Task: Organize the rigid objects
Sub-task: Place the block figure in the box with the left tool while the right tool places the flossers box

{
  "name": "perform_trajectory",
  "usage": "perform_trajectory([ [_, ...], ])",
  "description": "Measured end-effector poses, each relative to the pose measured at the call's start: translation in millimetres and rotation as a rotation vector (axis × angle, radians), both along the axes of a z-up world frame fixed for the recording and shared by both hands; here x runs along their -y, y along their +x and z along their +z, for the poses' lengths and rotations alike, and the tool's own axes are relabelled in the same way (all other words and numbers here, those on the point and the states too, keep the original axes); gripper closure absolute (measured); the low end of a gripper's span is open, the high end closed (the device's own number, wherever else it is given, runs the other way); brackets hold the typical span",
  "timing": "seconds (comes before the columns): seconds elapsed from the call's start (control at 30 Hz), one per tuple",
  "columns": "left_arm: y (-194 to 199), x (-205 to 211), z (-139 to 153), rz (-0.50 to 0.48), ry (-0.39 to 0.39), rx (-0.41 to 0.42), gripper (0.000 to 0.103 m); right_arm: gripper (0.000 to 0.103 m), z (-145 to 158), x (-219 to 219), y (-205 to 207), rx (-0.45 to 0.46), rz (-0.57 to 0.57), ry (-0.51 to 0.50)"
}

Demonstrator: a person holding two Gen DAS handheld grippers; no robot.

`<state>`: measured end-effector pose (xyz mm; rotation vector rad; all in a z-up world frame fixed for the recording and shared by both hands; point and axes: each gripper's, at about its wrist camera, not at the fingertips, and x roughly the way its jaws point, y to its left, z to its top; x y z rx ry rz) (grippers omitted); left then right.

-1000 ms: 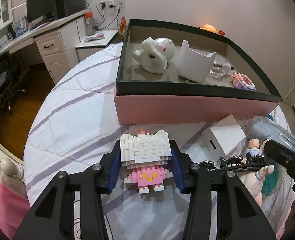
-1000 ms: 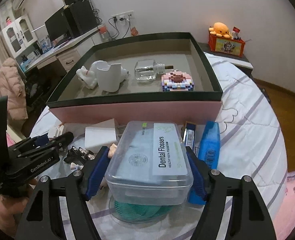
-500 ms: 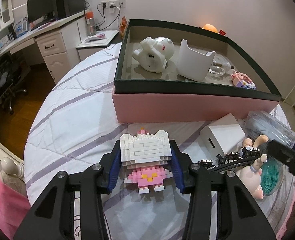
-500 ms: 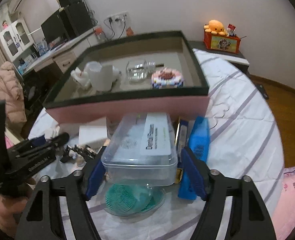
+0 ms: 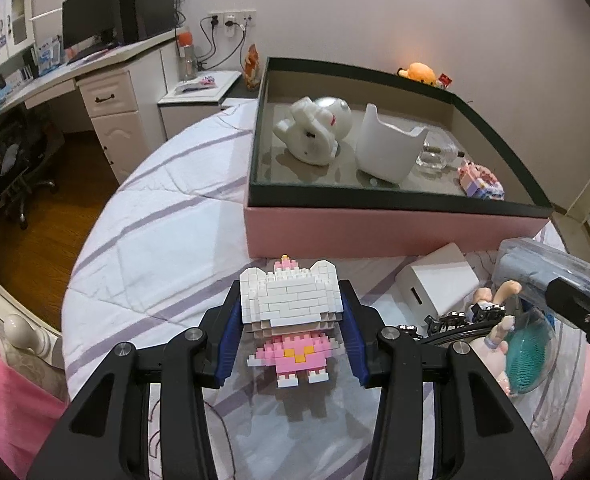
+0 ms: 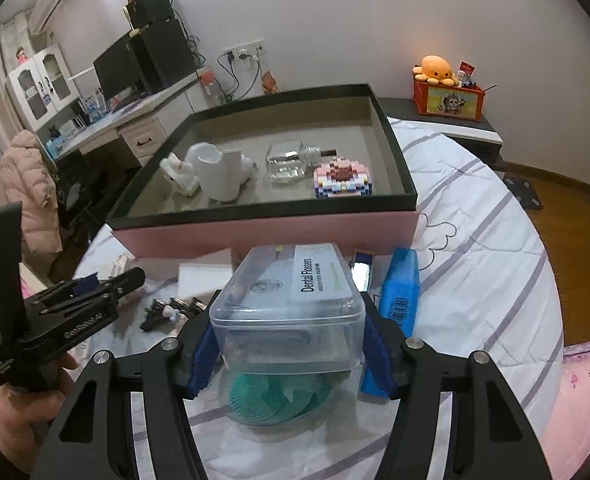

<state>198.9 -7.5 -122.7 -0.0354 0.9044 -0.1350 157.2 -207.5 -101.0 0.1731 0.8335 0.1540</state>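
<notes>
Quilted striped bedspread [image 5: 167,240], blocky brick figure [image 5: 291,312]

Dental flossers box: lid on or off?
On. The clear lid with its label sits flush on the dental flossers box, held between the right gripper's blue pads.

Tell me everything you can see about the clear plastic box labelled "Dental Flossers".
The Dental Flossers box is a clear plastic rectangular container with rounded corners and a closed lid. A white label with black text and a round emblem sit on top; pale contents show dimly through the walls. It is level, clamped between the blue pads of the right gripper, and seems lifted above a teal ridged item in a clear dish, in front of the pink tray.
</notes>
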Motion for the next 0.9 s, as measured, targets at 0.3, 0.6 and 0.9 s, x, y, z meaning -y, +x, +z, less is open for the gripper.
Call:
perform_trajectory([
  [0.3,-3,-1,33,-0.016,-0.016,0.060,0.058,0.040,28,-1,-3,0.065,0.027,0.028],
  [0.6,30,15,80,-0.049,-0.035,0.162,0.058,0.040,70,-4,32,0.178,0.061,-0.004],
  [0.9,108,38,111,-0.057,-0.036,0.226,0.058,0.040,86,5,100,0.218,0.047,-0.030],
])
